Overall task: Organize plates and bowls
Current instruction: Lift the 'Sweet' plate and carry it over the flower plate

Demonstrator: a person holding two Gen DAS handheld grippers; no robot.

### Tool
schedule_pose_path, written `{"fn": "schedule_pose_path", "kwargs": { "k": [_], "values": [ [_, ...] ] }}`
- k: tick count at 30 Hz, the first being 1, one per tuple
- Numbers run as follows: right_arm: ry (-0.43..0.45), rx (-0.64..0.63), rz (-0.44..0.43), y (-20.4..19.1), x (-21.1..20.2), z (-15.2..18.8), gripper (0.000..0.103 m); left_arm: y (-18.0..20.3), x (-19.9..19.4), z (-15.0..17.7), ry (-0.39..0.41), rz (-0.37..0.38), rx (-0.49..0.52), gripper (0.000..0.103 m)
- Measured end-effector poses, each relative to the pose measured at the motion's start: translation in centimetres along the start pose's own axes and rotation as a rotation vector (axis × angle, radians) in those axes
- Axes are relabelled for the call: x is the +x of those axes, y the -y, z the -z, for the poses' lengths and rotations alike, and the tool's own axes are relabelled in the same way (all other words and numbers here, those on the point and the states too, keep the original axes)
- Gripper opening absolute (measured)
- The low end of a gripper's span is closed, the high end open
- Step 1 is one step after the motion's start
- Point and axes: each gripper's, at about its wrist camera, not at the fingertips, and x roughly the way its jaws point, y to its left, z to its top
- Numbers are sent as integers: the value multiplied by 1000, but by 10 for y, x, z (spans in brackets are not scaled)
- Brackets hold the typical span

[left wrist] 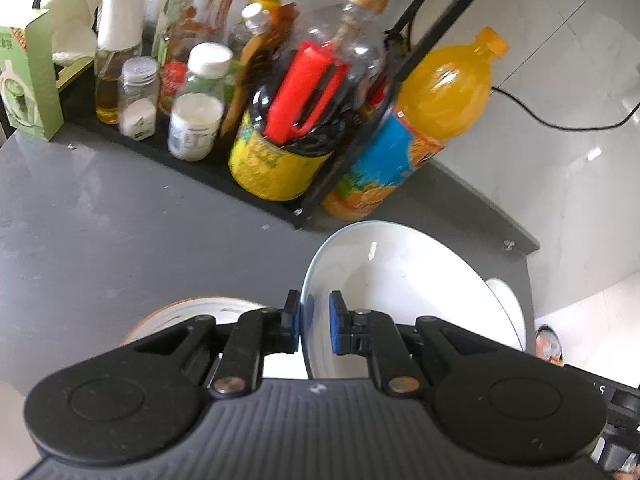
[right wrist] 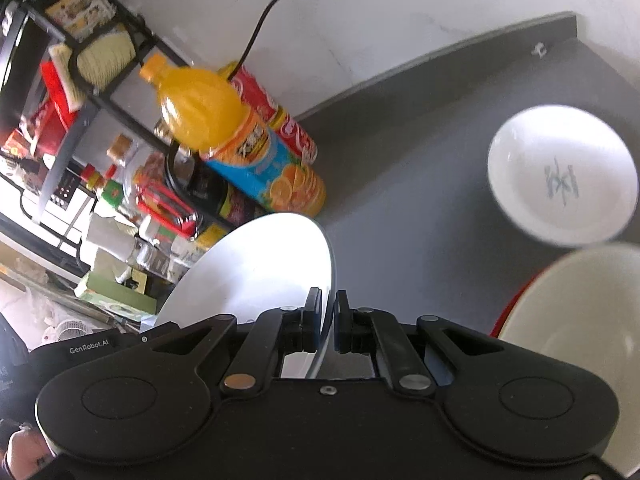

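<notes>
A white deep plate [left wrist: 400, 280] hangs tilted above the grey counter [left wrist: 120, 220]. My left gripper [left wrist: 314, 322] has its blue pads closed around the plate's near rim, with a thin gap showing at the right pad. In the right wrist view the same plate [right wrist: 256, 272] stands on edge, and my right gripper [right wrist: 329, 320] is shut tight on its thin rim. A small white plate with a grey mark [right wrist: 560, 176] lies flat at the right. A cream bowl with a red outside [right wrist: 580, 320] sits near the right gripper. Under the left gripper an orange-rimmed bowl [left wrist: 180, 312] peeks out.
A black rack [left wrist: 200, 168] of bottles and jars lines the back of the counter, with an orange juice bottle [left wrist: 432, 112] and a red cola bottle [right wrist: 280, 120] beside it. A black cable [left wrist: 560, 120] runs along the white wall. The counter edge [left wrist: 528, 280] is at the right.
</notes>
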Motion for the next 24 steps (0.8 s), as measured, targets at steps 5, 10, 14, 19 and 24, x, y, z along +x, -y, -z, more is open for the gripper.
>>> {"fn": "schedule_pose_path", "kwargs": {
  "k": [5,10,14,19,24],
  "values": [
    [-5,16,27,-11,8,29,6,-30,2,8,-40,10,17,12],
    [-28,24,60,-18,21,58,6,-54,3,16,-69,6,35,12],
    [-53,31,80,-23,29,81,6,-71,2,21,-87,6,41,12],
    [-62,26,99,-30,34,100,6,-87,4,27,-105,2,52,12],
    [-62,1,128,-37,38,113,7,-98,9,33,-117,-9,81,12]
  ]
}}
